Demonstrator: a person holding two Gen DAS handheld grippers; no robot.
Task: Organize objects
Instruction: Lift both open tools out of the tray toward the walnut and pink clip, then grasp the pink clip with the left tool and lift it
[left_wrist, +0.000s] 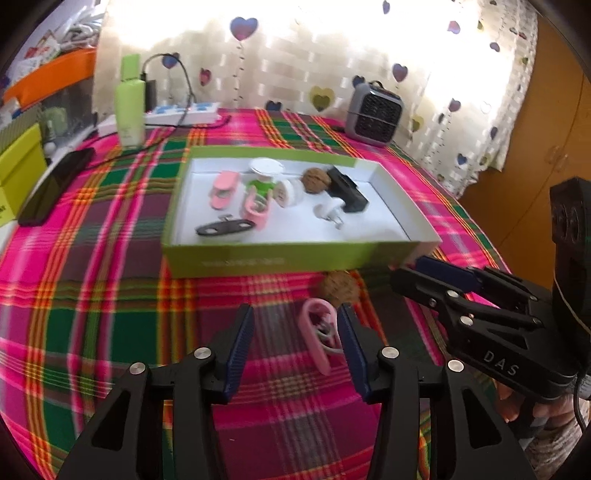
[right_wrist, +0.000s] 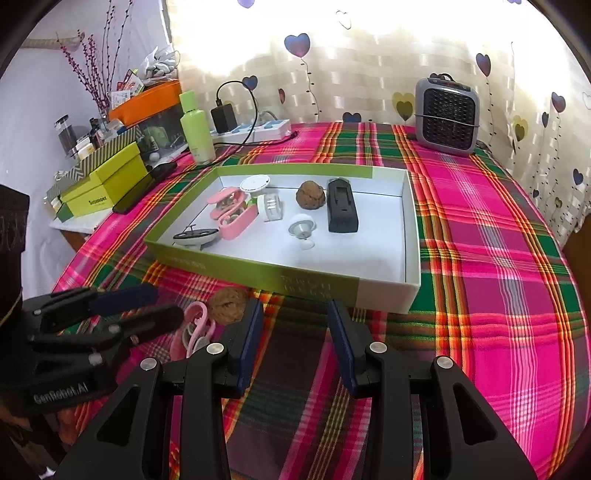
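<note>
A pink clip (left_wrist: 318, 336) lies on the plaid cloth between the fingers of my left gripper (left_wrist: 295, 343), close to the right-hand pad; the jaws stand apart and do not press on it. A walnut (left_wrist: 338, 290) rests just beyond, in front of the green box (left_wrist: 288, 258). The box holds pink clips (left_wrist: 221, 190), another walnut (left_wrist: 315, 180), a black block (left_wrist: 349, 192) and small white parts. My right gripper (right_wrist: 295, 332) hovers open over bare cloth before the box (right_wrist: 258, 273), nothing between its fingers. From there the left gripper (right_wrist: 166, 304) sits at the left by the clip (right_wrist: 195, 328) and walnut (right_wrist: 227, 304).
A green bottle (left_wrist: 129, 103), a power strip (left_wrist: 184, 112) with a cable and a black phone (left_wrist: 55, 186) sit at the back left. A grey heater (right_wrist: 447, 114) stands at the back right. Yellow-green boxes (right_wrist: 107, 177) line the left edge. The right gripper (left_wrist: 404, 271) is near the box's front right corner.
</note>
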